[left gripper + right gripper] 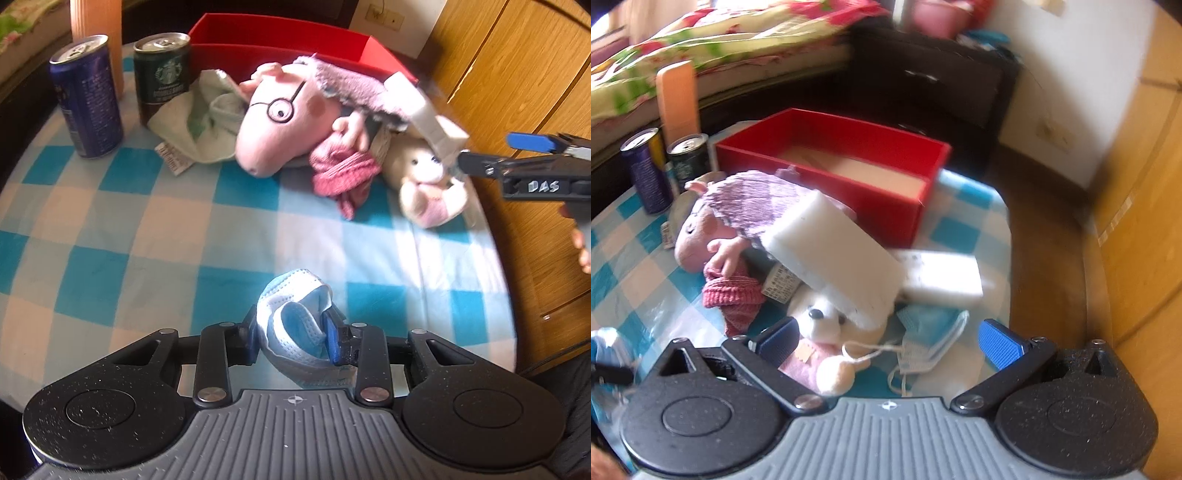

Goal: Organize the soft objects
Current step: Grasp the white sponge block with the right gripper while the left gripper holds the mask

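My left gripper is shut on a crumpled blue face mask, held just above the blue-checked cloth. Behind it lie a pink pig plush with a purple towel and a white sponge block on top. A small white bunny plush lies beside the pig. My right gripper is open over the bunny plush, which lies by its left finger; the pads do not press it. A second blue mask lies under the gripper's right half.
An open red box stands behind the pile. Two drink cans stand at the back left beside a pale green cloth. A second white sponge lies by the box. A wooden floor and cabinet flank the table's right edge.
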`<state>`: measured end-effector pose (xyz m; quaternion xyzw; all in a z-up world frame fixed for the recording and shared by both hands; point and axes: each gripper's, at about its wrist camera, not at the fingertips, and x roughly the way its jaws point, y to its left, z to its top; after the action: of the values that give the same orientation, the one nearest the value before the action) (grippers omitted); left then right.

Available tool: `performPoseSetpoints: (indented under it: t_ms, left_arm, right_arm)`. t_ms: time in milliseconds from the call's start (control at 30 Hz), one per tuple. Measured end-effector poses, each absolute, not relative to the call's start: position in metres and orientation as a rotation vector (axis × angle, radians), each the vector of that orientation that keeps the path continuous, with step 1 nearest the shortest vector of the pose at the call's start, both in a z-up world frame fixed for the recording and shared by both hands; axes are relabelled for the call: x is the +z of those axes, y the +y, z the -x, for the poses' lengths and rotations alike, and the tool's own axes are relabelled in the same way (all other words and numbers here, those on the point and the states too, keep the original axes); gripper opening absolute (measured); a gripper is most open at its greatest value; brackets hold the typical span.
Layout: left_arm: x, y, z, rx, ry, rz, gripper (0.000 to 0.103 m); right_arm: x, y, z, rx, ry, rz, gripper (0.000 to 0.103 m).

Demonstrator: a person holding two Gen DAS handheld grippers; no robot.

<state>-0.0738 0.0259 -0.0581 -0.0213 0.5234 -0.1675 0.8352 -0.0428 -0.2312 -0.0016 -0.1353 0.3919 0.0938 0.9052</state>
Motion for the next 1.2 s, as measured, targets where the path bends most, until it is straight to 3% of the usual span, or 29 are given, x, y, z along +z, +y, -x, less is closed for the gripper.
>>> performPoseSetpoints:
  t_ms: [367,667,767,867,1200]
  left_arm:
    - [-0.059,0.020,0.066,-0.424,1.139,0.117,0.034]
    - [-0.058,0.006,0.059,-0.508,1.160,0.135,0.037]
    - [-0.060,0.008,0.056,-0.508,1.169,0.144,0.037]
    - [-0.060,0.012,0.054,-0.502,1.175,0.154,0.037]
    - [-0.047,0.008,0.057,-0.507,1.128,0.151,0.039]
  right_arm:
    - [-0.002,-0.204,0.002,0.521,0.737,0.678,0.084]
    - [-0.011,-0.194,-0.050,0.753,0.838,0.677,0.079]
    - [-0.020,-0.191,-0.058,0.822,0.891,0.634,0.068]
    - [-0.030,-0.190,-0.066,0.844,0.989,0.567,0.039]
    - [-0.012,-0.206,-0.043,0.738,1.028,0.406,0.035]
